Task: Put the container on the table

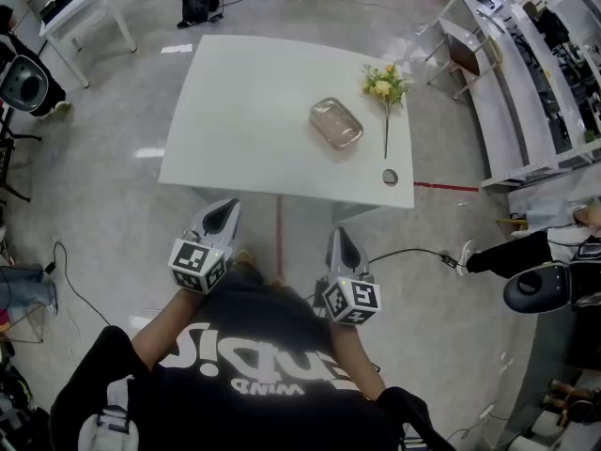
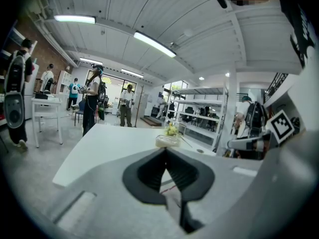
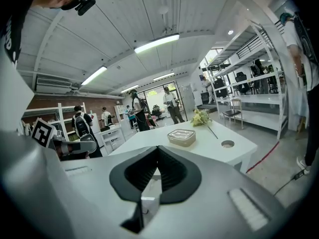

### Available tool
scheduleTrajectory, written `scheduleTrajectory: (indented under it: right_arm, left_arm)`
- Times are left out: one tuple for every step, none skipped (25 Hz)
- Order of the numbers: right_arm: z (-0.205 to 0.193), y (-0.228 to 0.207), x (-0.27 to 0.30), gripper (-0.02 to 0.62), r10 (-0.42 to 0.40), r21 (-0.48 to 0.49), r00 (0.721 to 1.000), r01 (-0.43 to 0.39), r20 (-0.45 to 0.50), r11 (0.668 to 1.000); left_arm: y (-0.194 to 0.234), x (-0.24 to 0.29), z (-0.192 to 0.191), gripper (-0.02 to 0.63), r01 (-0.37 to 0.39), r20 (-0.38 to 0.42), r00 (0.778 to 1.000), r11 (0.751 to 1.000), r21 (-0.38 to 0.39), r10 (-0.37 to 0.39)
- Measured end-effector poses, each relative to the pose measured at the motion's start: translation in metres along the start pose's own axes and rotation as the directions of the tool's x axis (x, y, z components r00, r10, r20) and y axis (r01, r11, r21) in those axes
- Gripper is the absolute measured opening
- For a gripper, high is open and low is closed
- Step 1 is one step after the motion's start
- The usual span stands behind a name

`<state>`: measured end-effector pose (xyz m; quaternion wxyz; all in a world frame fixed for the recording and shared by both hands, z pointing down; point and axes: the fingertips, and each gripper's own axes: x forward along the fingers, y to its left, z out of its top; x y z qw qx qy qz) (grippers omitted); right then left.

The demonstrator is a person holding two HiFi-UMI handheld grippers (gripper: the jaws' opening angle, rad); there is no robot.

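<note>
A clear lidded container rests on the white table, right of its middle; it also shows in the left gripper view and the right gripper view. My left gripper hangs just short of the table's near edge, jaws shut with nothing between them. My right gripper is beside it, also off the table, jaws shut and empty. Both are well apart from the container.
A yellow flower stem lies at the table's right side, near a round cable hole. Red floor tape and a black cable run on the right. Shelving stands at right. People stand beyond the table.
</note>
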<state>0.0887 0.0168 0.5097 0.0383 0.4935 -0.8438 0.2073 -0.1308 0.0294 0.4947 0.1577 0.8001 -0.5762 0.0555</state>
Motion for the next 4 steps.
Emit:
scheduleTrajectory:
  right_arm:
    - [0.0000,0.0007,0.0006,0.000,0.000,0.001,1.000,0.000,0.000,1.000]
    - [0.0000,0.0013,0.0011,0.000,0.000,0.001,1.000,0.000,-0.001,1.000]
    - [-0.0001,0.0018,0.0017,0.000,0.000,0.000,1.000,0.000,-0.001,1.000]
    - [-0.0001,0.0023,0.0022,0.000,0.000,-0.001,1.000,0.000,-0.002,1.000]
  left_arm:
    - [0.0013,-0.0004,0.0001,0.002,-0.001,-0.001,1.000,1.000,0.001,0.001]
    - [0.0023,-0.0007,-0.0002,0.002,0.000,0.000,1.000,1.000,0.002,0.000]
    - [0.0031,-0.0008,-0.0007,0.002,0.002,0.002,1.000,1.000,0.003,-0.002]
    - [0.0038,-0.0009,-0.0014,0.002,0.006,0.005,1.000,1.000,0.002,-0.006]
